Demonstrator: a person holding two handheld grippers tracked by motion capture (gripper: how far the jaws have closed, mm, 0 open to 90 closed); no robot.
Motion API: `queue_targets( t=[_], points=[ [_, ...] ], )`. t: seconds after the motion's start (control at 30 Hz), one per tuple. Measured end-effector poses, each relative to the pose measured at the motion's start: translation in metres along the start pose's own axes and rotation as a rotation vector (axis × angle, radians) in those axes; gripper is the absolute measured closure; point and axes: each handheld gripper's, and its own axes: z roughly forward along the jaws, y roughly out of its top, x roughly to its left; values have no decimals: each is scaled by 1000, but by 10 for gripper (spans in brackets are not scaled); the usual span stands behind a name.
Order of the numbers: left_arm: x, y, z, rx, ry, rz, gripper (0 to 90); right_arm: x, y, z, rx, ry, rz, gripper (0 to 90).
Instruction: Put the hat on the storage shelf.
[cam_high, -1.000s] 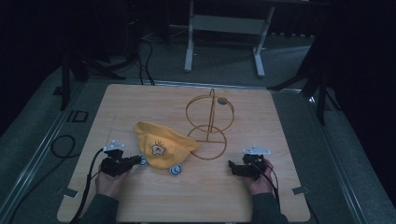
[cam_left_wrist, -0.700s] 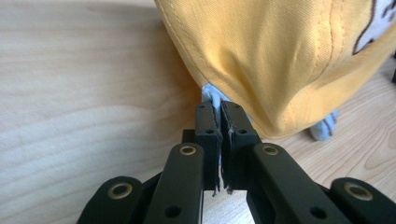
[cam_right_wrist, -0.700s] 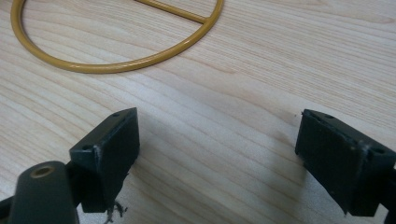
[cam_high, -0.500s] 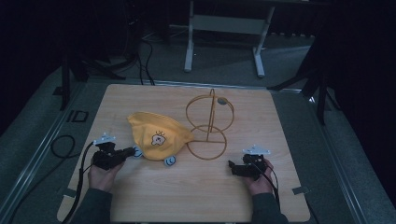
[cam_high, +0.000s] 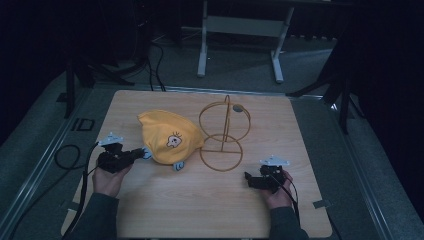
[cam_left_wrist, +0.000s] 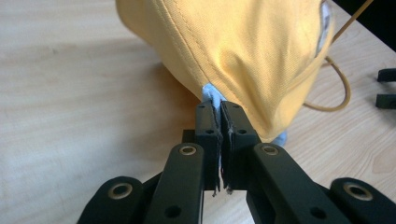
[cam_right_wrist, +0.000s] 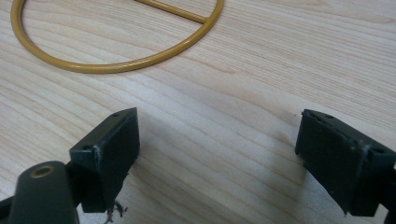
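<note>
Yellow cap (cam_high: 169, 137) is pinched at its edge by the left hand-held gripper (cam_left_wrist: 218, 108); right hand-held gripper (cam_right_wrist: 217, 154) gapes wide.

Your high view looks forward and down from above your side of the bench (cam_high: 200, 210), far enough back to take in the whole top and the floor beyond. Your left gripper view rides close behind the left hand-held gripper (cam_left_wrist: 218, 116), facing the yellow cap (cam_left_wrist: 252, 51) at very short range. Your right gripper view sits low over the bench, facing the wire stand (cam_right_wrist: 116, 65). All three views share that stand's base ring.
</note>
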Motion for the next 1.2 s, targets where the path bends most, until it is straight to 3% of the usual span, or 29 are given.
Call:
queue_targets(
  t=[0.23,0.77,1.03,1.2],
  points=[
    [-5,16,-10,-28,-14,28,868,0,0,0,-1,0,-2,135],
    [-31,42,-25,-88,-104,59,868,0,0,0,-1,0,0,135],
    [-46,57,-40,-137,-165,63,868,0,0,0,-1,0,-2,135],
    [-39,60,-35,-140,-138,48,866,0,0,0,0,0,-1,135]
  ],
)
